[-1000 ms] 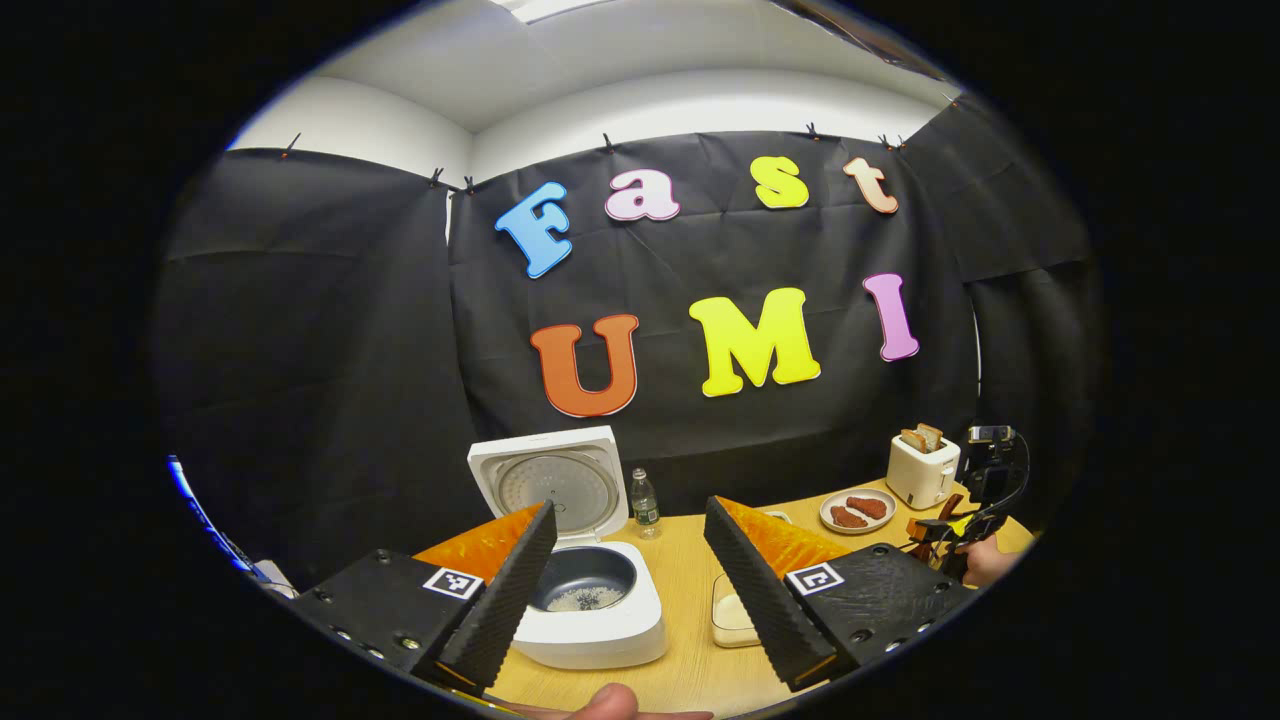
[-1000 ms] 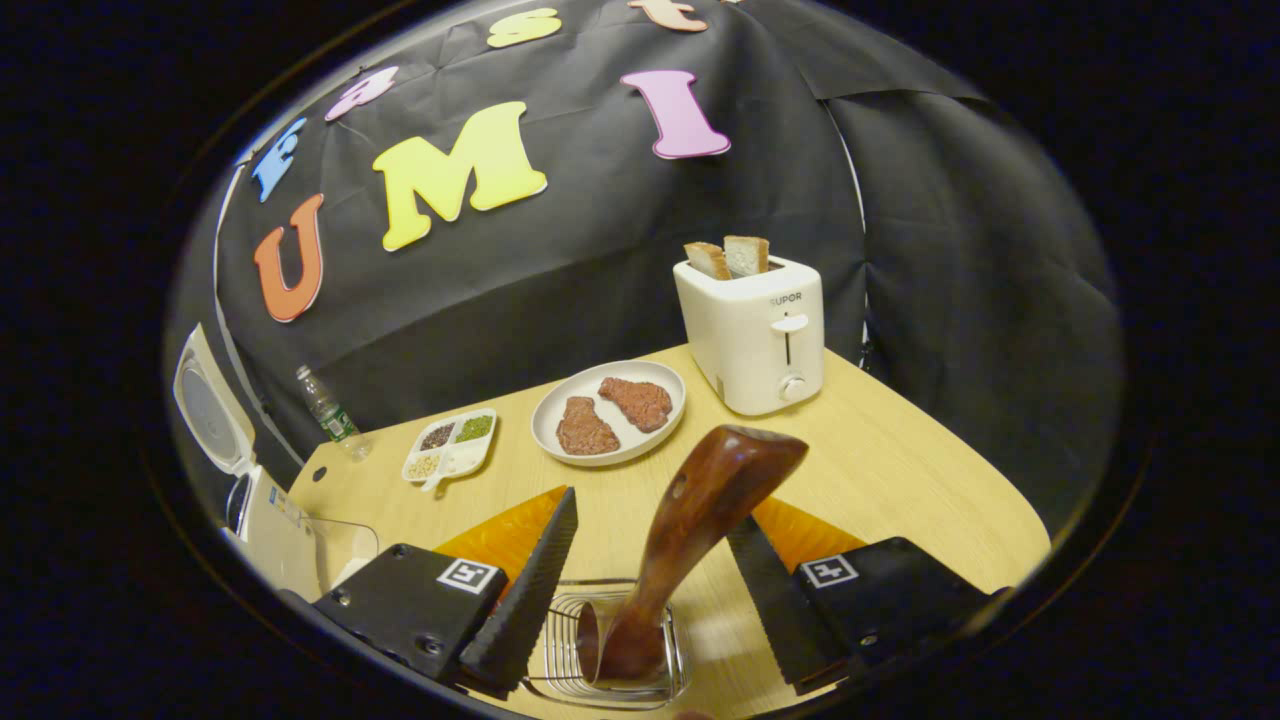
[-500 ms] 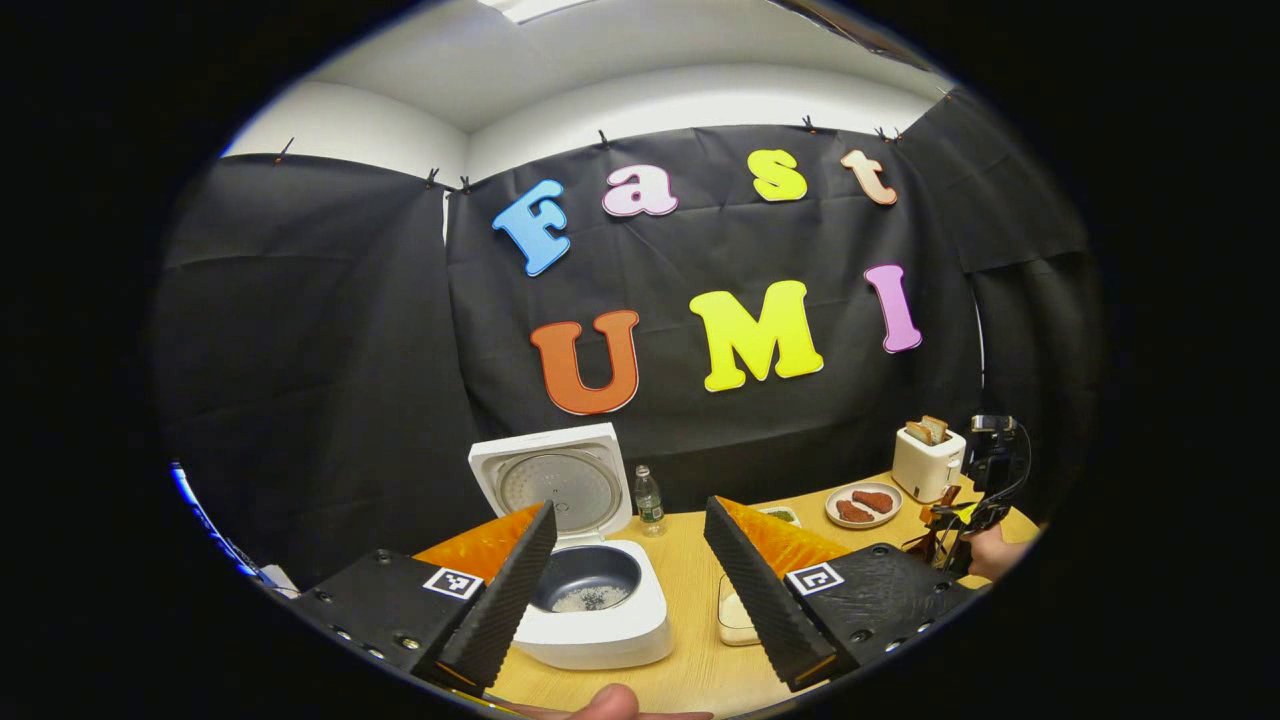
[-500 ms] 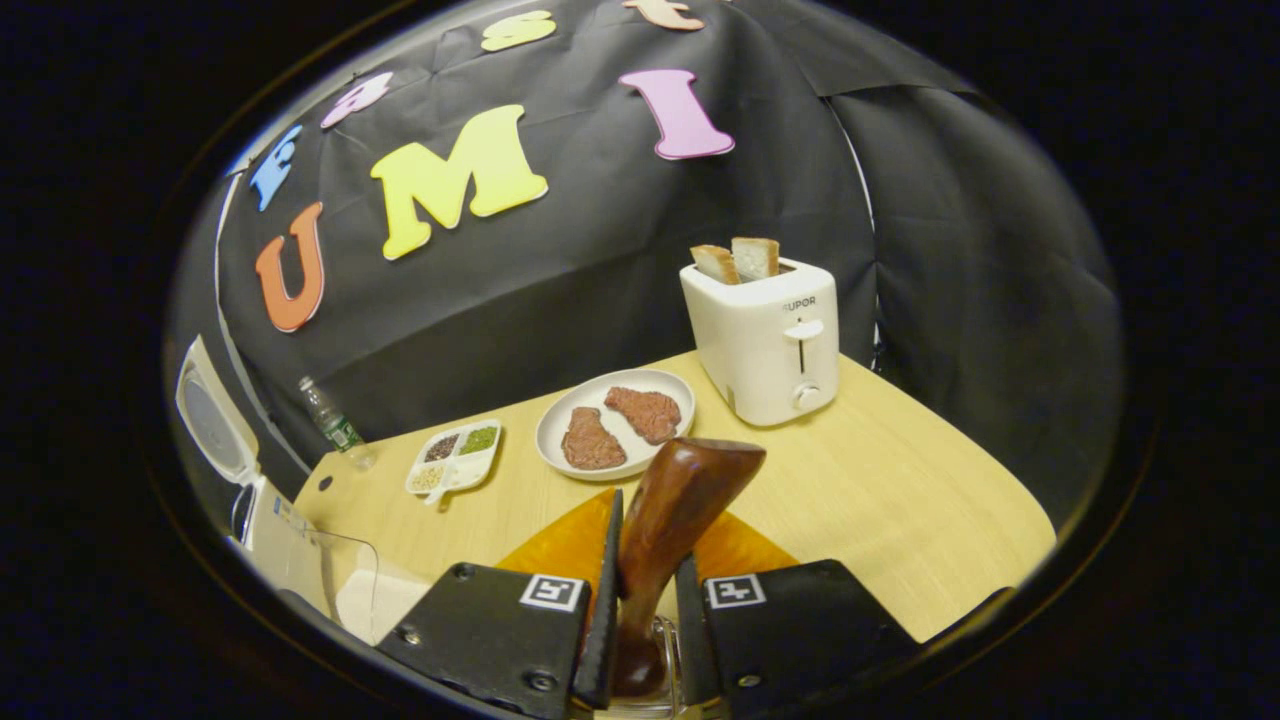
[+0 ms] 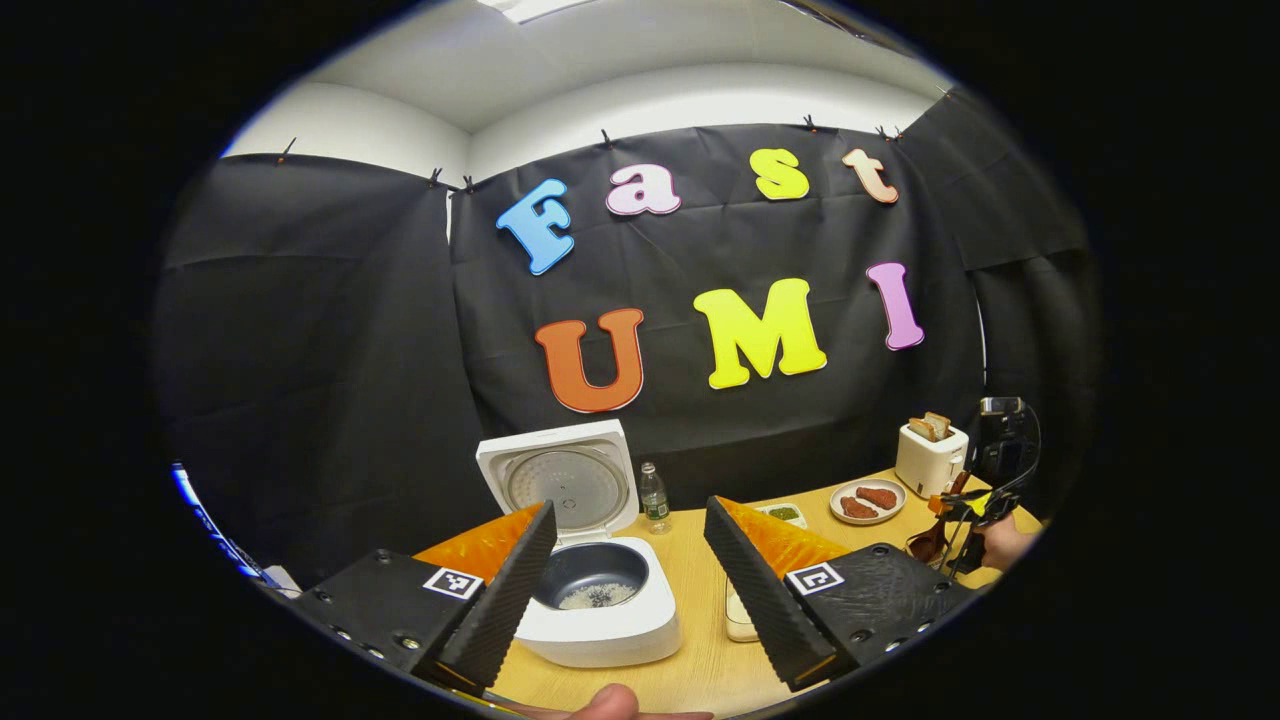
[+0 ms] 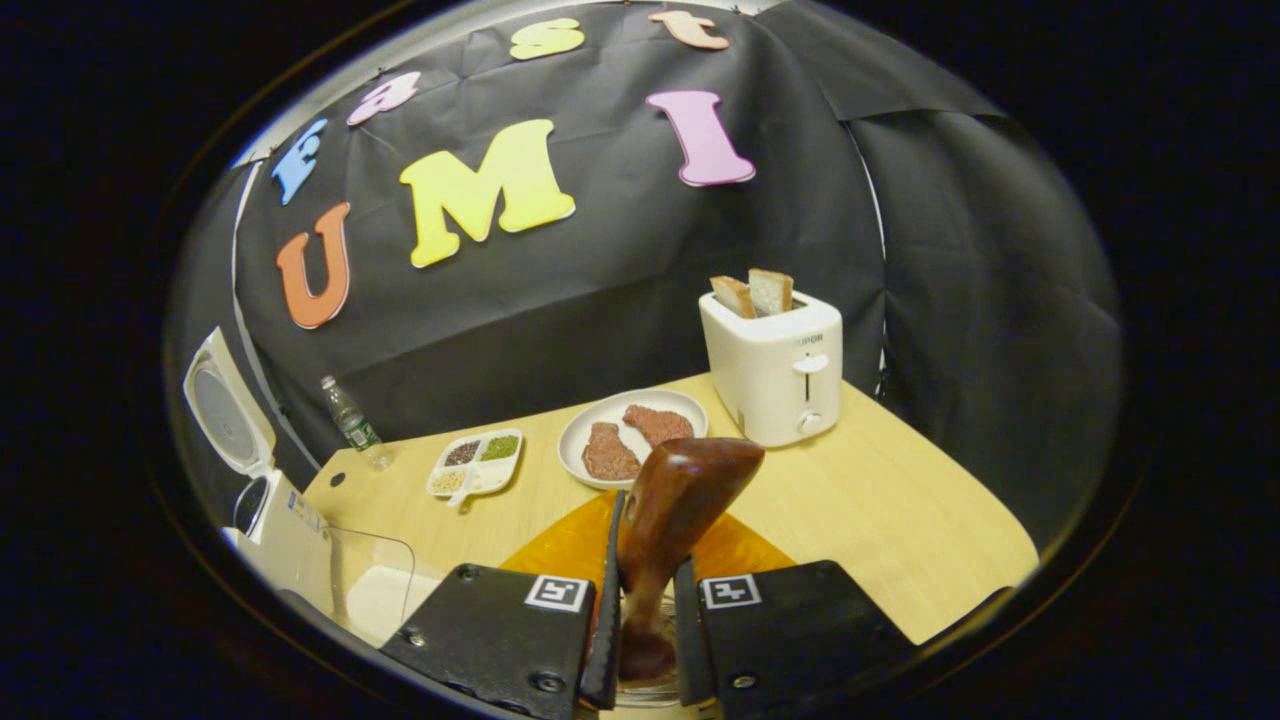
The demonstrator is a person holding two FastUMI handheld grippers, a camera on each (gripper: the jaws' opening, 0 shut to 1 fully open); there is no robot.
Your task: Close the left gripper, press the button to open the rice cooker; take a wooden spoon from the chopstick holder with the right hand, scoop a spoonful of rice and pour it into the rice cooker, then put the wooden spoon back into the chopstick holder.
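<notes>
The dark brown wooden spoon (image 6: 680,500) is clamped by its handle between the closed fingers of the right gripper (image 6: 640,610), above the wire chopstick holder (image 6: 645,690) on the light wooden table (image 6: 900,520). The white rice cooker (image 5: 600,600) stands with its lid raised, rice lying in its dark pot. The left gripper (image 5: 625,575) is held above it, jaws wide apart and empty. A clear rice container (image 6: 370,590) sits beside the cooker.

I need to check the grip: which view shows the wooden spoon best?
The right gripper view: the wooden spoon stands large and close between the right gripper fingers, which press on its handle. In the left gripper view it is a small dark shape far off.
</notes>
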